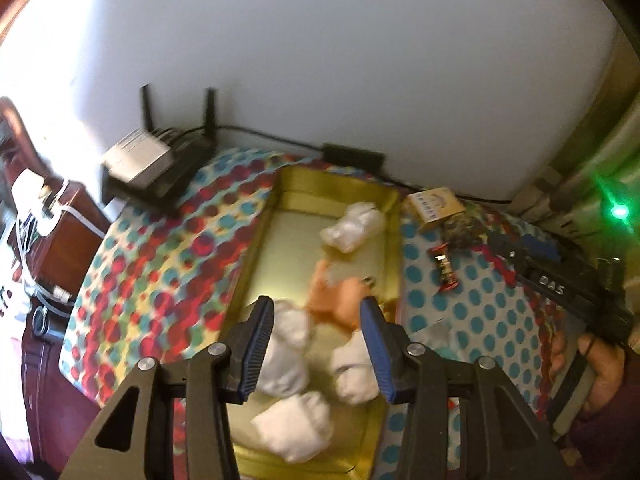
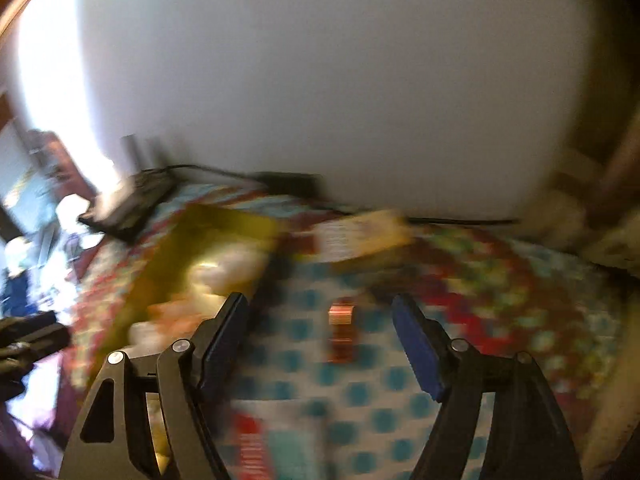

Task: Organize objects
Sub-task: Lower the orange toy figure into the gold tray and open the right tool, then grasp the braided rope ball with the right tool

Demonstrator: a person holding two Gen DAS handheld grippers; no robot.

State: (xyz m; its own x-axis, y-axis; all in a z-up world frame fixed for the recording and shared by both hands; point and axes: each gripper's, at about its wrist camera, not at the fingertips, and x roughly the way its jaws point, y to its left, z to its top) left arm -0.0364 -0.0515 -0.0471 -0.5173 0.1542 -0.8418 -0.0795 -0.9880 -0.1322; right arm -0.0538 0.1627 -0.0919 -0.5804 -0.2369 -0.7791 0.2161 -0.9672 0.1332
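While sorting goes on, gold rectangular metal tin (image 1: 280, 200) on dotted cloth (image 1: 160, 264) collects white wrapped bundles (image 1: 286, 354); left gripper (image 1: 318, 344) hovers above, jaws spread, empty. Right gripper (image 2: 322, 344) spread too, lined up w/ small red wrapped candy (image 2: 341, 332), prob next.

A: How many white bundles lie in the gold tray (image 1: 256, 236)?
B: Four: one at the far end (image 1: 352, 226), three nearer (image 1: 286, 354) (image 1: 354, 368) (image 1: 296, 426). Plus one orange thing (image 1: 340, 296).
A: And on the dotted cloth (image 1: 452, 312)?
B: One small red wrapper (image 1: 444, 270), one cardboard box (image 1: 434, 208).
A: Electronics by the wall?
B: One router (image 1: 160, 168) with two antennas.
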